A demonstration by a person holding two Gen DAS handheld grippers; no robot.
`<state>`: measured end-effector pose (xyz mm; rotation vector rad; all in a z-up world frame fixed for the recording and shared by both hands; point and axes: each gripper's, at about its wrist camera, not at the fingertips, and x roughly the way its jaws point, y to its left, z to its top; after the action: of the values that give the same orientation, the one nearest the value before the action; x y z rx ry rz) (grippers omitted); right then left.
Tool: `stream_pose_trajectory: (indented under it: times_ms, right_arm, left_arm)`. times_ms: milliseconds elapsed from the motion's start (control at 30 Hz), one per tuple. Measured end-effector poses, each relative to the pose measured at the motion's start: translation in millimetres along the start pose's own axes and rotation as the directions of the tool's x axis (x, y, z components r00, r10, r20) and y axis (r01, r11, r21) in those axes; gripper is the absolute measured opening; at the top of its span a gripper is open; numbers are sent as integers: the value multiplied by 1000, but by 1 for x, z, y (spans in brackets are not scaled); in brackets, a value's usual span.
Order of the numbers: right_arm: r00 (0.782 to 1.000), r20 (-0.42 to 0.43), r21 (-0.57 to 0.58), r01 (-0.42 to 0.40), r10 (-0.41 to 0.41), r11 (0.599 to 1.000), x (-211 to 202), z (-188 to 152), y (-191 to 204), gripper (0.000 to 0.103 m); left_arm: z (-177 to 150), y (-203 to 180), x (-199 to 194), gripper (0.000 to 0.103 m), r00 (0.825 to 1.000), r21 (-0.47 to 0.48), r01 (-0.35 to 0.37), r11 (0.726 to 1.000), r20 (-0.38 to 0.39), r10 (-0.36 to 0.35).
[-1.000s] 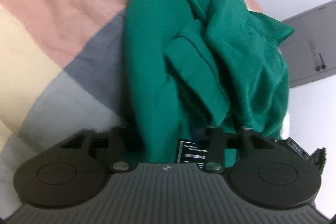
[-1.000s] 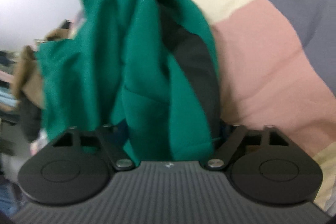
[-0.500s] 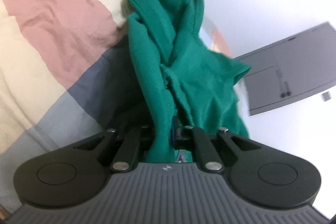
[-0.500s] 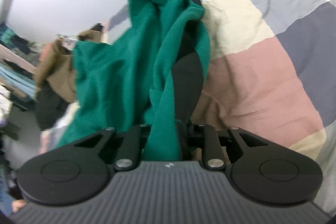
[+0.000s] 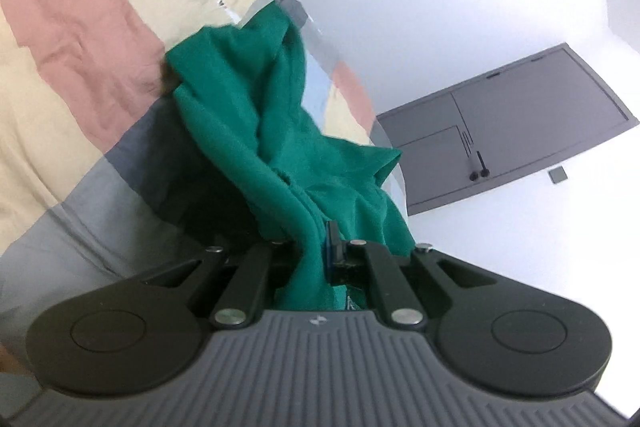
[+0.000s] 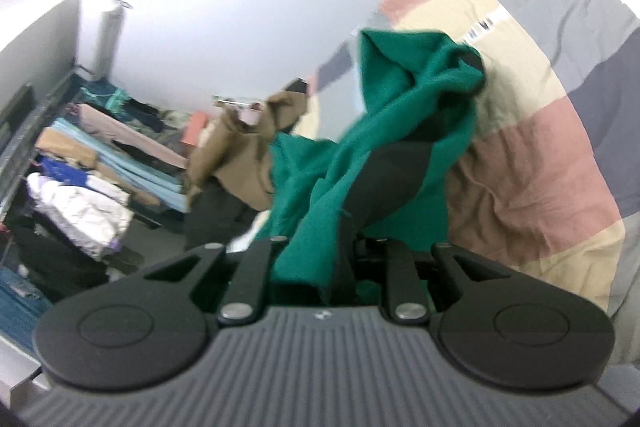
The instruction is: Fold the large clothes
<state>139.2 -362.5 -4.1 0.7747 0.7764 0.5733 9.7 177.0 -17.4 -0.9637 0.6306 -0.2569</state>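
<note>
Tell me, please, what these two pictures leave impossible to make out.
- Left gripper fingertips: left view, wrapped in the green garment.
- Right gripper pads: right view, covered by that cloth.
- Garment type: bunched, in both views.
- Clothes pile: right view, blurred.

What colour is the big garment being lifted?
Green garment, with a black panel; that panel shows best in the right wrist view.

The green garment (image 5: 256,107) is a soft, thick top with a black panel (image 6: 384,183). It hangs bunched and twisted in ropey folds, its far end resting crumpled on the patchwork bed cover (image 5: 80,39).
</note>
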Motion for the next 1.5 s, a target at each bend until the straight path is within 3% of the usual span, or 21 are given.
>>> stream_pose_trajectory:
  times_ms: [167, 233, 367, 567, 833, 1033, 1233, 1367, 1500]
  right_arm:
    - [995, 68, -47, -69, 73, 996, -41, 3, 19, 16]
    - [995, 76, -59, -60, 64, 996, -45, 6, 24, 16]
    - [999, 40, -53, 1, 1, 999, -15, 16, 21, 16]
    - [993, 104, 14, 50, -51, 999, 20, 58, 6, 15]
    - [965, 178, 62, 184, -192, 981, 88, 135, -21, 15]
    - [941, 186, 100, 268, -282, 958, 161, 177, -60, 15]
    - [929, 169, 100, 315, -328, 944, 232, 193, -109, 15]
    - [921, 117, 84, 365, -372, 927, 277, 185, -142, 16]
    - [918, 92, 90, 378, -385, 922, 298, 178, -163, 16]
  left_arm:
    - [-7, -12, -24, 6, 1000, 8, 26, 1000, 12, -26]
    - [-6, -12, -25, 6, 1000, 12, 18, 1000, 17, -18]
    - [6, -6, -8, 7, 999, -10, -17, 1000, 40, 18]
    - [46, -13, 22, 7, 993, -2, -55, 999, 104, 55]
    - [131, -31, 103, 7, 964, 70, -207, 976, 183, 191]
    - [187, -20, 185, 8, 949, 103, -271, 957, 198, 247]
    - [214, 27, 256, 8, 940, 98, -299, 949, 203, 275]
    - [226, 61, 286, 9, 942, 35, -305, 952, 154, 297]
    - [229, 73, 305, 9, 942, 58, -321, 945, 128, 311]
